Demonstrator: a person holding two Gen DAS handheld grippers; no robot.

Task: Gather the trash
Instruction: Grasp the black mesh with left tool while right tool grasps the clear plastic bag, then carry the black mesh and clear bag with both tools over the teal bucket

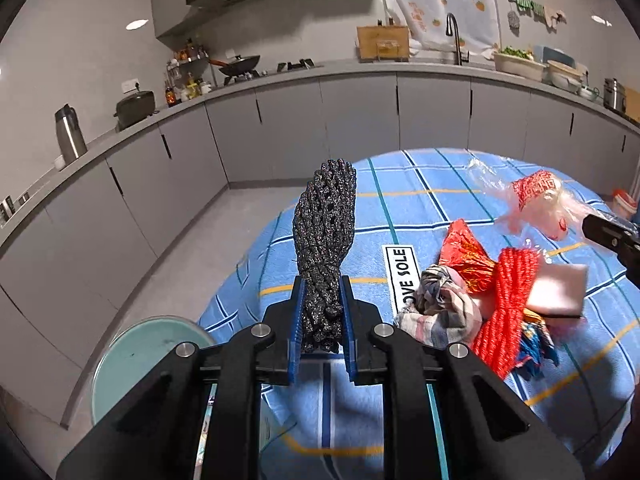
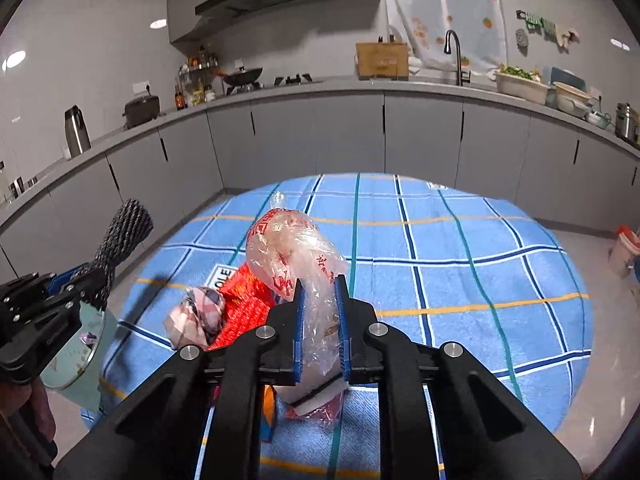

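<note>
- While both tools are loaded, the step in hand looks like carrying picked-up trash toward the bin: the left hand-held gripper [image 1: 322, 312] is clamped on a dark mesh net sleeve [image 1: 326, 236] that stands up out of its blue pads, lifted above the left edge of the tabletop [image 2: 460, 240] with its blue checked cloth.
- The right hand-held gripper [image 2: 320, 320] is closed on a crumpled clear plastic bag with red print [image 2: 292, 256], held up over the near middle of the cloth.
- A pale green round trash bin [image 1: 148, 348] sits low at the near left, just beside the tabletop edge and below the left tool; it seems the likely drop point.
- My judgement is that the next move calls for bringing the net sleeve over the bin mouth and parting the pads, then the same for the bag, which is light and may cling to the pads.
- More trash lies piled on the cloth at the near side: a red net bag [image 1: 508, 304], a knotted plaid rag [image 1: 444, 304], a red printed wrapper [image 1: 464, 256], a pink-white block [image 1: 560, 288] and a white label strip [image 1: 402, 276].
- Nothing solid stands between the tools and the bin, though the two tools are near each other and could bump on the way left.
- Grey cabinets and a kitchen counter curve round the far side, well apart from the work.
</note>
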